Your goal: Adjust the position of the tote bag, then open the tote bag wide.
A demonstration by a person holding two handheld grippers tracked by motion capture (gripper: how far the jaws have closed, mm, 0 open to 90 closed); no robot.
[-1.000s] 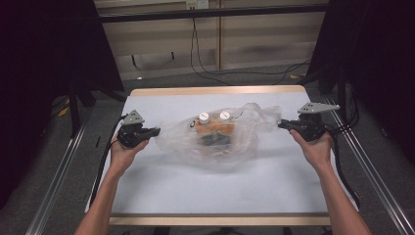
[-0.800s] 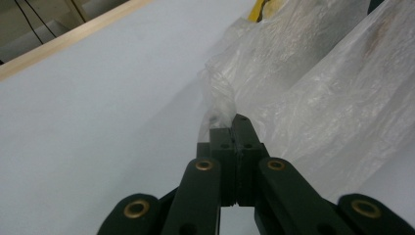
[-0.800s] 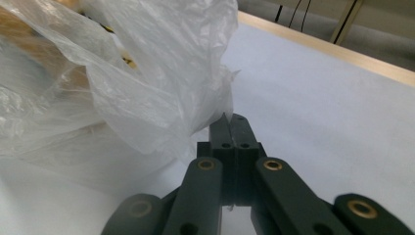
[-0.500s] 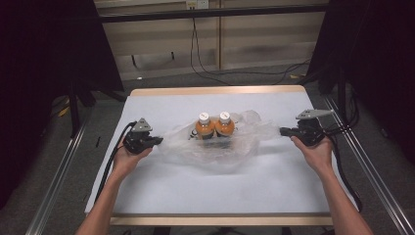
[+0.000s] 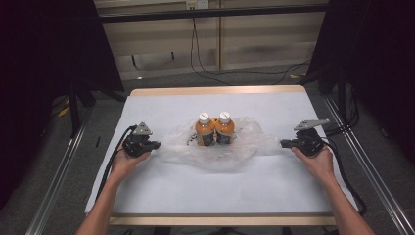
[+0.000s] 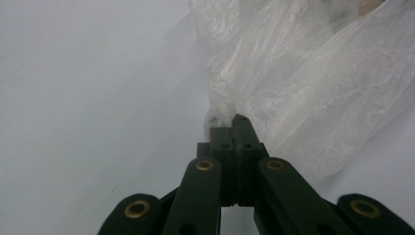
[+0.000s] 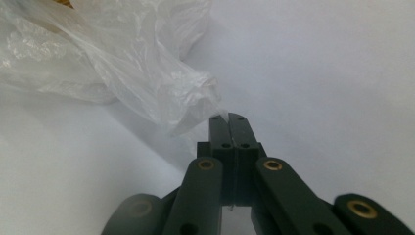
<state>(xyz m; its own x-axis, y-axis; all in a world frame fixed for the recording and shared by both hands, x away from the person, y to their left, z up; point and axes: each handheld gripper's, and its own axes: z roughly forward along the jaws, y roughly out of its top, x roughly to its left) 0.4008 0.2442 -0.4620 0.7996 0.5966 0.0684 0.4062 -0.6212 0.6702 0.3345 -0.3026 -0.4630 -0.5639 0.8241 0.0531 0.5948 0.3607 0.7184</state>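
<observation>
Both jaws pinched tight on the crinkled clear plastic bag [image 5: 220, 147]: left gripper [image 5: 155, 145], right gripper [image 5: 283, 143]; two round orange bottles [image 5: 214, 129] upright inside.

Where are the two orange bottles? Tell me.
High view: the two orange bottles stand upright side by side mid-table, on the clear plastic bag spread between both grippers.

Two bottles [image 5: 214, 129] stand side by side on the bag [image 5: 244, 147]

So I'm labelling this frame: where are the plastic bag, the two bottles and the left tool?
plastic bag [image 5: 244, 147], high view, right film.
two bottles [image 5: 215, 131], high view, between the orange bodies.
left tool [image 6: 234, 128], left gripper view, shut tips.
</observation>
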